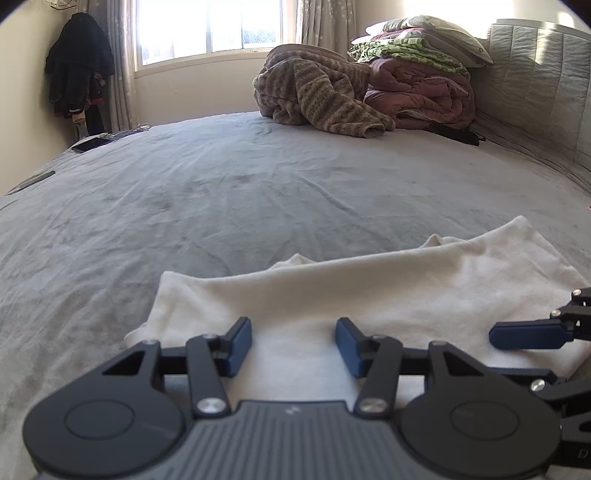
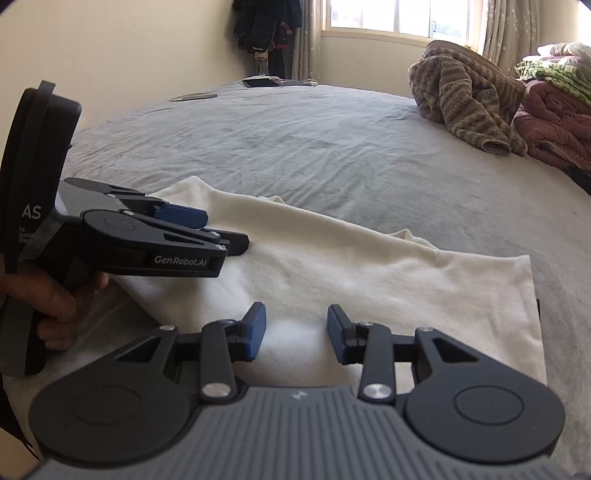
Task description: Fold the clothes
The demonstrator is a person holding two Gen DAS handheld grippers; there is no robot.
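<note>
Two released tongs, left (image 2: 218, 229) marked "GenRobot.AI", right (image 2: 296, 332), above folded white garment (image 2: 388, 280).

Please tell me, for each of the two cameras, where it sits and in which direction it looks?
Left wrist: on the left gripper, low over the white garment, facing across the grey bed to the window; own open fingers show, with the right gripper's tip.
Right wrist: on the right gripper, facing likewise; own open fingers, left gripper and hand show.
Shared: garment, bed, brown blanket, window.
</note>
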